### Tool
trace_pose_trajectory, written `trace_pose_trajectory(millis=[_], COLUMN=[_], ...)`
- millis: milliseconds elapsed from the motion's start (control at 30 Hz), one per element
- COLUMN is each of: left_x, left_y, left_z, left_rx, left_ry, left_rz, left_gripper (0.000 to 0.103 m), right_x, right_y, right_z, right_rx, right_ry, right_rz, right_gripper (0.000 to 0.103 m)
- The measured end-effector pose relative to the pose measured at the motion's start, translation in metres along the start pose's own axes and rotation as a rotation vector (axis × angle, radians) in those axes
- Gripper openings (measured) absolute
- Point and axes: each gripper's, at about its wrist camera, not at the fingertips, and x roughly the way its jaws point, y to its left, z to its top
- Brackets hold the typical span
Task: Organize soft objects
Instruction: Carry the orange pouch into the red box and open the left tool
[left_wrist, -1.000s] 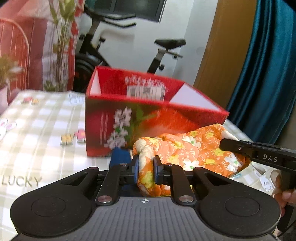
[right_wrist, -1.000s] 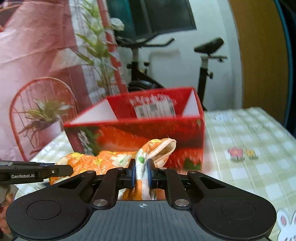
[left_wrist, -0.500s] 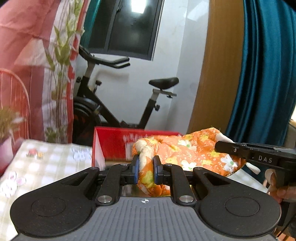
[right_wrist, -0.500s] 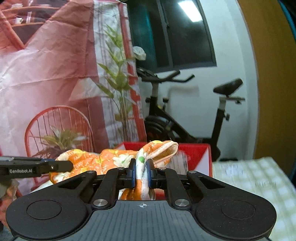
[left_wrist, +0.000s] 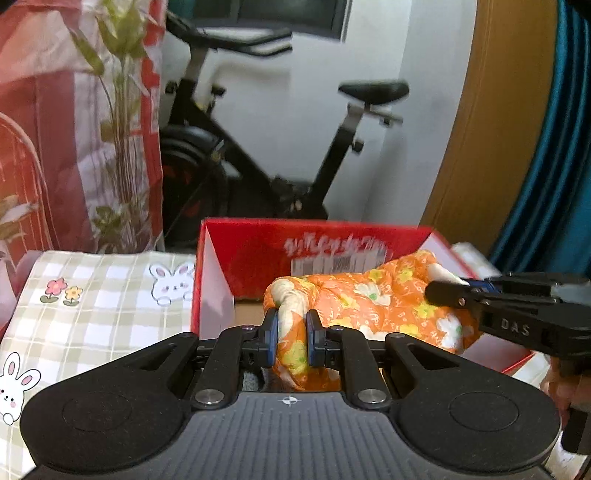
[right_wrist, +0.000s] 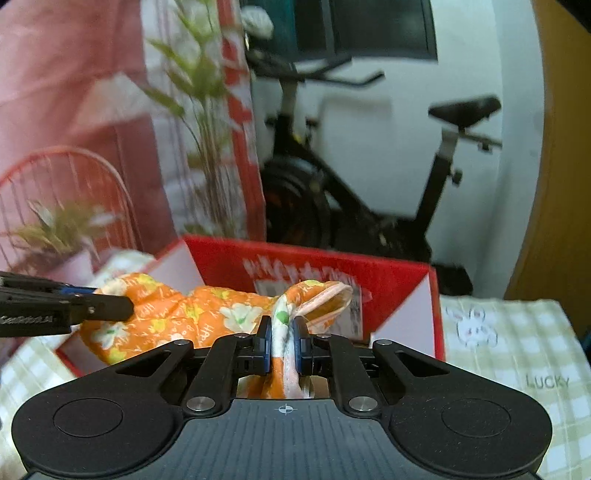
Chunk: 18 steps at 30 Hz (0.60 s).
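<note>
Left wrist view: jaws of the left gripper (left_wrist: 289, 338) pinch one end of the orange cloth (left_wrist: 373, 306), stretched over the open red box (left_wrist: 243, 254). Lower both ends evenly so it settles inside.

Right wrist view: the right gripper (right_wrist: 283, 345) clamps the other end. Checked tablecloth (right_wrist: 517, 332), exercise bike (right_wrist: 332, 192) behind.
</note>
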Motion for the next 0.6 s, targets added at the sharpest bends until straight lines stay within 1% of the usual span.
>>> trace_pose_trajectory(millis=[100,167,200,233,267,300,367,400,467,533,600], left_x=[0.011,0.014,0.016,0.015,0.012,0.01,0.005,0.003,-0.002,-0.008,-0.016], left_y=[-0.001,-0.001,-0.001,-0.001,-0.002,-0.003,-0.005,-0.008,-0.01,-0.012,-0.014], left_z=[-0.004,-0.008,-0.008,-0.008,-0.01,-0.011,-0.012,-0.012,-0.012,-0.012,-0.013], left_rx=[0.028,0.04,0.047,0.054,0.059,0.068,0.085,0.091,0.096,0.099,0.102], left_ry=[0.04,0.056,0.062,0.062,0.057,0.05,0.047,0.048,0.046,0.043,0.037], left_rz=[0.011,0.014,0.012,0.013,0.013,0.013,0.01,0.012,0.014,0.024,0.039], left_gripper=[0.017,0.023,0.032,0.044,0.049,0.055,0.056,0.056,0.058,0.065,0.069], right_x=[0.016,0.022,0.025,0.027,0.027,0.028,0.028,0.027,0.023,0.016,0.008], right_y=[-0.001,0.001,0.003,0.004,0.006,0.008,0.011,0.012,0.013,0.014,0.016], right_z=[-0.007,-0.01,-0.011,-0.012,-0.013,-0.014,-0.015,-0.016,-0.016,-0.015,-0.014], right_rx=[0.01,0.002,-0.007,-0.015,-0.023,-0.036,-0.06,-0.065,-0.065,-0.068,-0.073], right_ry=[0.057,0.08,0.092,0.103,0.11,0.114,0.115,0.116,0.112,0.105,0.098], right_rz=[-0.014,-0.029,-0.041,-0.051,-0.058,-0.073,-0.097,-0.105,-0.111,-0.104,-0.096], right_gripper=[0.01,0.011,0.012,0.015,0.021,0.024,0.036,0.038,0.047,0.052,0.056])
